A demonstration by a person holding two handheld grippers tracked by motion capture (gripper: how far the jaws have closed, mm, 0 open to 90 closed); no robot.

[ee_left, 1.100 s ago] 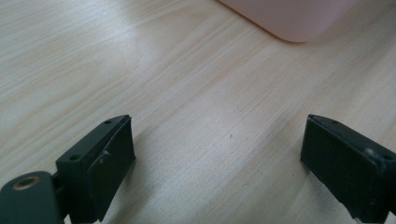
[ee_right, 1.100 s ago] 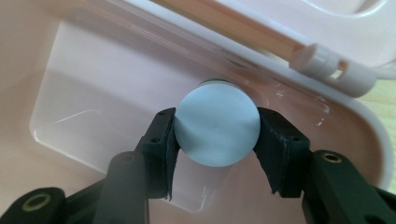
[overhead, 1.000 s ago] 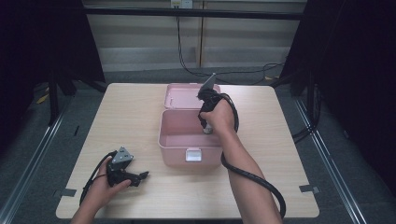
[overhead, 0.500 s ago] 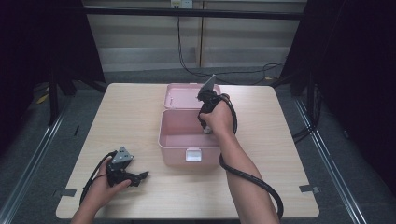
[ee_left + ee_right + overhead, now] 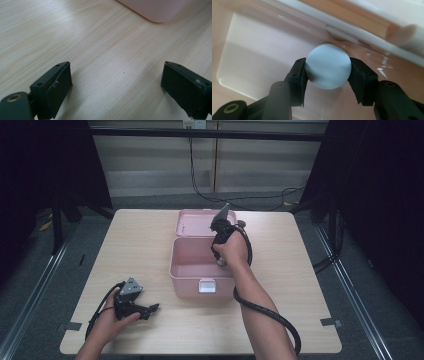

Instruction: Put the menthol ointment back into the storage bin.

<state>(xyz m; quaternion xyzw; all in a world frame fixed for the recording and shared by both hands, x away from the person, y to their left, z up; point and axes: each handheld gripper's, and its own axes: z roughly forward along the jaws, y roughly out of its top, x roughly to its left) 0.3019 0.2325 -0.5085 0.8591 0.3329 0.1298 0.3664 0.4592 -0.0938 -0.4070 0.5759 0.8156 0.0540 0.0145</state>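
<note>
A light wood-grain tabletop (image 5: 130, 245) with rounded corners fills the middle of the room. Grey carpeted floor (image 5: 360, 290) surrounds it, with metal rails (image 5: 35, 285) running along the floor at 9 and 3 o'clock. Black curtains (image 5: 45, 165) hang at 10 and 2 o'clock. At 12 o'clock stands a pale panelled wall (image 5: 260, 165) with black cables (image 5: 200, 180) trailing down it. Small tape marks (image 5: 330, 322) sit on the tabletop's near corners.

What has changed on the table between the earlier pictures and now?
Almost nothing. The right gripper stays down in the open pink box, shut on a round pale blue object; its forearm shifted very slightly. The left gripper rests open on the table, as before.
</note>
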